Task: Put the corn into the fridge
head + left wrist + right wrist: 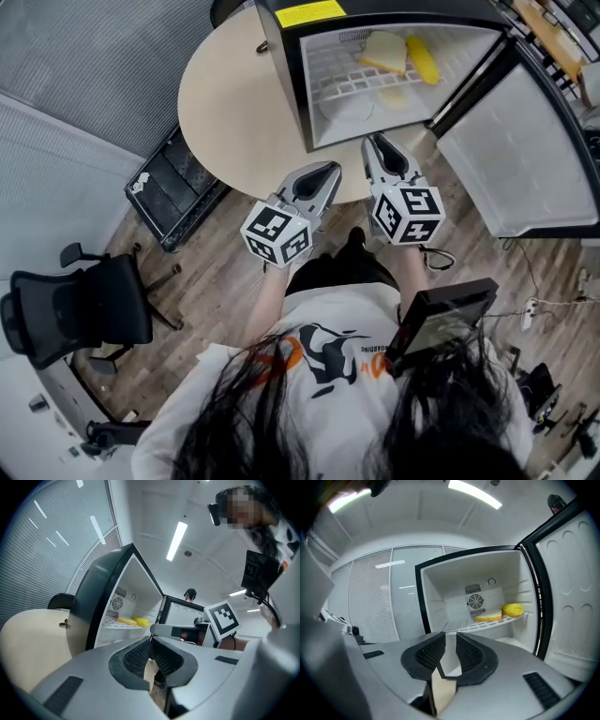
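The yellow corn (422, 58) lies on the white wire shelf inside the open mini fridge (281, 66), next to a slice of bread (382, 52). The right gripper view shows the corn (512, 609) at the shelf's right end; the left gripper view shows the corn (140, 620) from the side. My left gripper (333, 171) hangs at the table's front edge, jaws shut and empty, its tips (151, 641) meeting. My right gripper (370, 141) points at the fridge opening, well short of the shelf. Its jaws (450, 637) stand a narrow gap apart with nothing between them.
The fridge stands on a round beige table (230, 103); its door (525, 159) swings wide open to the right. A black office chair (84, 309) and a black case (173, 192) are on the wooden floor at the left. Another person stands far behind the door (190, 594).
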Motion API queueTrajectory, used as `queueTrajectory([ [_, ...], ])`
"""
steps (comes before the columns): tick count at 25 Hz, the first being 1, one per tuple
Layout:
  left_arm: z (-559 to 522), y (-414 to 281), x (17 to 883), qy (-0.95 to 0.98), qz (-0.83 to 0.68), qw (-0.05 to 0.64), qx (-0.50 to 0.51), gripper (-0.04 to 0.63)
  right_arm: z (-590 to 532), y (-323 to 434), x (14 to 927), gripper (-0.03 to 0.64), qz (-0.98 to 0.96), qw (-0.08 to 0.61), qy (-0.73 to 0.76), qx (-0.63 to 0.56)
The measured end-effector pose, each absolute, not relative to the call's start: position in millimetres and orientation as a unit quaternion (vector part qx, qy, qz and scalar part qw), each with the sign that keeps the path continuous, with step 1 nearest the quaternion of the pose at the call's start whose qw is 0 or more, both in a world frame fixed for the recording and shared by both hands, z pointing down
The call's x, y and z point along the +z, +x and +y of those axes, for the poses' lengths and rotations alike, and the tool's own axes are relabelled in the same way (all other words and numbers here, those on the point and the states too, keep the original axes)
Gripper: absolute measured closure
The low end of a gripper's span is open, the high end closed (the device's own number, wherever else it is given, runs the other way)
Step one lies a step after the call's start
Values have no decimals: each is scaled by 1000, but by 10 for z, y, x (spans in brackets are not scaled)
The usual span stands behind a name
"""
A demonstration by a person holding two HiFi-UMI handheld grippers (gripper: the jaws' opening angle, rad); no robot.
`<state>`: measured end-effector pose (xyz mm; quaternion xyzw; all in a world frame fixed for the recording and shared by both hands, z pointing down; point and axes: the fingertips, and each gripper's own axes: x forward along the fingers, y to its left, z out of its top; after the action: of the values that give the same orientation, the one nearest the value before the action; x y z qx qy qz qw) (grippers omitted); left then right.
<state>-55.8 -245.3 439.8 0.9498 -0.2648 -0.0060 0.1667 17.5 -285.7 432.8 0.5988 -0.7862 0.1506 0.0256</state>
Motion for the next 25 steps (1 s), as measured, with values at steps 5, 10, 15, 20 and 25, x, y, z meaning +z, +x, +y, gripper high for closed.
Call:
queueTrajectory([
  [5, -2384, -599, 4486, 946, -271, 181, -13, 583, -2674, 140, 4440, 547, -786, 37, 594, 167],
  [10, -2286, -484, 4516, 946, -264, 185, -10, 583, -2548, 216, 4494, 552, -784, 44, 595, 173],
  [15, -2158, -371, 4403, 949, -265, 172, -7, 583, -2405, 264, 4483, 552, -788, 39, 588, 178],
  [20, -1853, -169, 4347, 948, -272, 163, 1, 583, -2074, 383, 4423, 552, -799, 34, 573, 176],
  [25, -1405, 133, 4359, 948, -276, 159, 10, 583, -1544, 581, 4451, 556, -811, 31, 555, 184],
])
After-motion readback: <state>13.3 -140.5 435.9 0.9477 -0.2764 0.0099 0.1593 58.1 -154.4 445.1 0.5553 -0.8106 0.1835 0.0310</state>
